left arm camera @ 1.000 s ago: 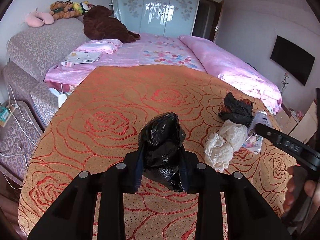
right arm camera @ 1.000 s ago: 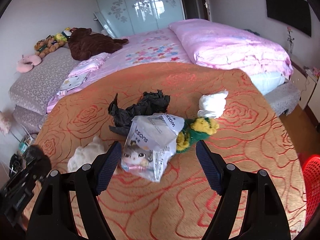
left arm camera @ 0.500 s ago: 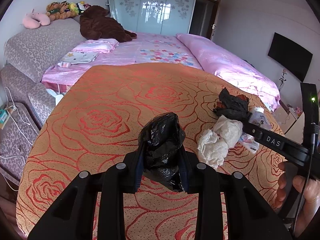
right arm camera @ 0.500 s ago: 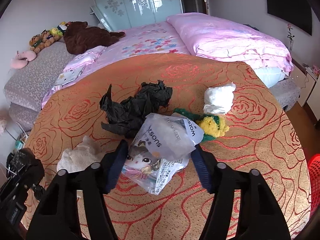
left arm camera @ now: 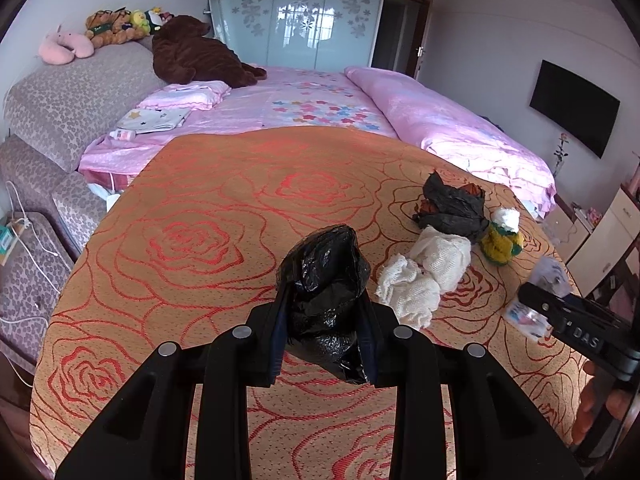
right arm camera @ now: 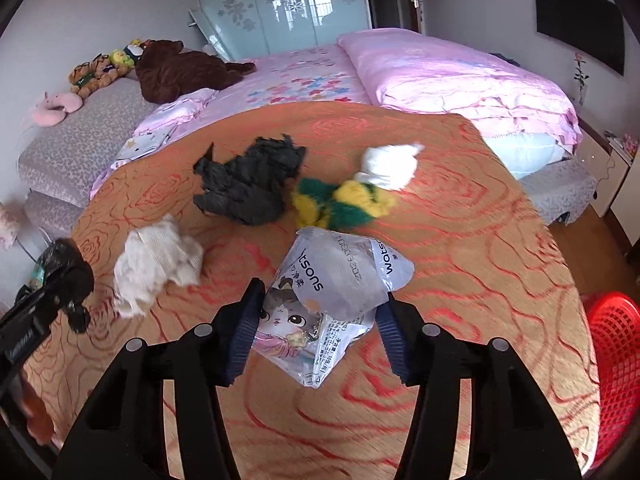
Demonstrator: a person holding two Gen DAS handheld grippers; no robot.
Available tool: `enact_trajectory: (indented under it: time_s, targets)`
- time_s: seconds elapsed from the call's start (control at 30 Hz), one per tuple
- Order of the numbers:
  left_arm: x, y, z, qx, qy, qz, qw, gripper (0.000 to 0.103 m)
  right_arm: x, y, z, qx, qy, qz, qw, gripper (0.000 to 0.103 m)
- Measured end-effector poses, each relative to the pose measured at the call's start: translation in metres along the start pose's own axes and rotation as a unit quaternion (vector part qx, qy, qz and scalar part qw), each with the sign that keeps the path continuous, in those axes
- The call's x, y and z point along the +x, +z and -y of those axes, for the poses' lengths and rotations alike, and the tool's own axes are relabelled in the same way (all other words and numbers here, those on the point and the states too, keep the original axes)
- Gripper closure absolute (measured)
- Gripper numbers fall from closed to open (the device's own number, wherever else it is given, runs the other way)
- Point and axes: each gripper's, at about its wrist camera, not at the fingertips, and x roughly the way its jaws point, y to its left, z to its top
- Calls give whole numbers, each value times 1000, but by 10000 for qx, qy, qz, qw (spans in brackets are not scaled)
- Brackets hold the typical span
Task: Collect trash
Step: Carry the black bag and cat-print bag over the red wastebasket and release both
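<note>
The left hand-held gripper [left arm camera: 324,332] stays clamped on a crumpled black bag [left arm camera: 326,280] while the right hand-held gripper [right arm camera: 316,332], its jaws just closing, pinches the plastic wrapper [right arm camera: 332,292], likely bound for the red basket [right arm camera: 612,364] right of the rose-patterned orange bedspread [right arm camera: 460,240].
</note>
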Motion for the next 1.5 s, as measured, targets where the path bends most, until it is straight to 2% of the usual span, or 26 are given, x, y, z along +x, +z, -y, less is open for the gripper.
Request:
enact_trajectory:
  time_s: [0.23,0.67,1.1,1.5]
  targets:
    - [-2,-3,12,138,-37,31,9999,74,-17,-2,17,-18,-172,249,9995,50]
    - [-13,4,41,459,-168,249,9985,74,-40,15,28,-107,-315,607,9976,50]
    - [-22,16,110,1033,-642,441,9916,74,-76,17,64,44,-514,941,9942,50]
    - [-21,14,176,1559,-1092,398,9809,74,-110,5,124,291,-1046,1069,9883,50]
